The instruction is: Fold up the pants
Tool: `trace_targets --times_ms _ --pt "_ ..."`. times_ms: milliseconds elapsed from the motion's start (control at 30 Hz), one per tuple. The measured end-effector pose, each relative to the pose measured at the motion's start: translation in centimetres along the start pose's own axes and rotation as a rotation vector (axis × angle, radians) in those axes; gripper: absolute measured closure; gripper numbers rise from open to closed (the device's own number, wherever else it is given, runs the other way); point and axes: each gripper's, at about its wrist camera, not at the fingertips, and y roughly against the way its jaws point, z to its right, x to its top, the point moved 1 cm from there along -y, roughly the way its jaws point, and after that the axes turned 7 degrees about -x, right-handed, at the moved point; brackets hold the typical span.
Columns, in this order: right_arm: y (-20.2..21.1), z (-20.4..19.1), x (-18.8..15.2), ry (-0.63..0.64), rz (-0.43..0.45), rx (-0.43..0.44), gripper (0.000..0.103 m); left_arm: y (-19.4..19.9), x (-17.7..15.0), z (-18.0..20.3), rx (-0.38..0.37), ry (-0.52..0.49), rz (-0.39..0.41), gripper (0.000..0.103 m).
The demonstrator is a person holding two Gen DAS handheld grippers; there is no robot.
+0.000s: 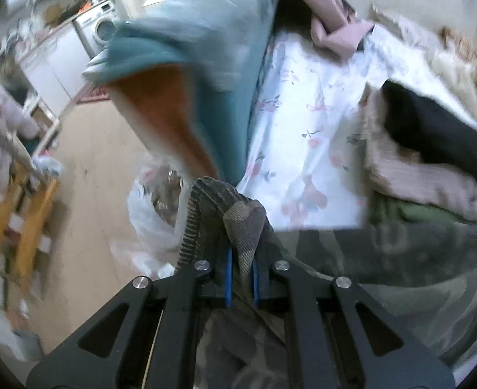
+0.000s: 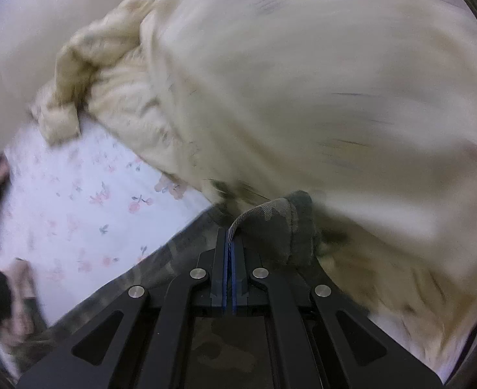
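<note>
The bed [image 1: 306,103], covered with a white flowered sheet, fills the upper right of the left wrist view, and a big cream blanket [image 2: 303,81] takes most of the right wrist view from 11 to 4 o'clock. The pants [image 1: 352,259], in a dark camouflage cloth, stretch between the two tools across the lower part of both views, lying partly on the sheet. A small pile of folded clothes [image 1: 423,155] sits at 3 o'clock in the left view, just beyond the pants. The left gripper [image 1: 241,278] is clamped on a thick bunched edge, probably the waistband, with a ribbed strip beside it. The right gripper [image 2: 229,253] is pressed together on a thin folded edge of the pants [image 2: 271,227]. The cloth looks soft, light and limp, so it will sag between the holds; taking it at the stiffer hems or waistband corners should keep the fold straight.
</note>
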Motion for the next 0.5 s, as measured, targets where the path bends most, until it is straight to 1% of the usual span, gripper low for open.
trace_targets --times_ms 33,67,100,133,167,200,233,300,333,367,400,433,467,500 --pt "-1.8 -1.4 0.2 0.047 -0.006 -0.04 0.103 -1.8 0.4 0.7 0.014 -0.024 -0.025 0.094" --pt "-3.5 -2.7 0.3 0.084 -0.014 -0.074 0.103 -3.0 0.6 1.2 0.028 -0.035 -0.034 0.093" --pt "-5.2 -3.6 0.2 0.113 -0.038 -0.089 0.103 -4.4 0.7 1.8 0.049 -0.059 -0.051 0.092" --pt "-7.6 -4.8 -0.3 0.16 -0.1 -0.108 0.103 -5.8 0.6 2.4 0.075 -0.091 -0.082 0.092" --pt "-9.1 -5.5 -0.8 0.204 -0.133 -0.13 0.103 -7.0 0.4 2.8 0.102 -0.113 -0.102 0.091" --pt "-10.0 -6.2 -1.2 0.239 -0.136 -0.156 0.101 -7.4 0.4 2.8 0.105 -0.116 -0.105 0.09" --pt "-10.3 -6.8 -1.6 0.279 -0.109 -0.167 0.097 -7.6 0.3 2.7 0.095 -0.113 -0.107 0.088" --pt "-9.9 -7.1 -1.9 0.32 -0.063 -0.166 0.083 -7.8 0.0 2.2 0.065 -0.106 -0.107 0.086" --pt "-9.5 -7.1 -1.9 0.337 -0.041 -0.147 0.067 -7.5 -0.1 1.9 0.059 -0.111 -0.103 0.084" --pt "-8.8 -6.9 -1.8 0.346 -0.018 -0.145 0.055 -7.1 -0.3 1.7 0.06 -0.118 -0.098 0.083" --pt "-7.5 -6.5 -1.7 0.349 0.033 -0.153 0.052 -6.6 -0.6 1.6 0.065 -0.121 -0.091 0.074" --pt "-6.2 -6.2 -1.4 0.346 0.083 -0.165 0.046 -5.8 -0.9 1.3 0.086 -0.118 -0.076 0.05" --pt "-5.0 -5.9 -1.4 0.344 0.126 -0.172 0.04 -4.3 -1.2 0.8 0.117 -0.115 -0.025 0.037" --pt "-3.7 -5.6 -1.3 0.343 0.168 -0.168 0.038 -3.4 -1.4 1.0 0.132 -0.119 0.011 0.019"
